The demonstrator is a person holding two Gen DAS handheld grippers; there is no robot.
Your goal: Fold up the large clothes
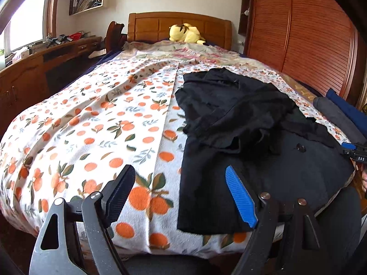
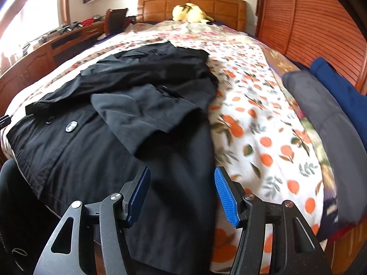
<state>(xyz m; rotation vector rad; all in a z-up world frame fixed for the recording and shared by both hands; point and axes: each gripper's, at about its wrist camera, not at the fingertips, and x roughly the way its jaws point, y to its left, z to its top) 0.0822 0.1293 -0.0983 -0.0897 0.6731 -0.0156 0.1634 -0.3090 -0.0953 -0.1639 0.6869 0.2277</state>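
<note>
Garment under inspection: a large black button-front coat (image 2: 128,119) of woven cloth, lying lengthwise on a bed covered by a white bedspread printed with oranges and green leaves (image 1: 91,126). Its hem hangs over the near foot edge; both sleeves are folded inward across the chest, and the collar end points toward the wooden headboard (image 1: 179,26).

Left gripper (image 1: 181,194) hovers above the near-left edge of the coat, jaws wide, nothing between them; one pad shows over bare bedspread, the other over black cloth. Right gripper (image 2: 182,194) hovers over the coat's near-right edge, jaws moderately apart and empty, pads clear of the fabric.

Judgement: the step in hand appears to be taking the hem corners for a lengthwise fold toward the collar. To do it well, each gripper should pinch all layers at its own corner, both should lift together, and the hem should be laid square on the shoulders without disturbing the sleeves.

Edges and clearance: open bedspread lies to the left of the coat and beyond the collar, enough for the fold. To the right, a folded grey garment (image 2: 321,119) and a folded blue garment (image 2: 339,87) sit along the bed edge, apart from the coat. A yellow plush toy (image 1: 185,33) rests at the headboard, well clear.
</note>
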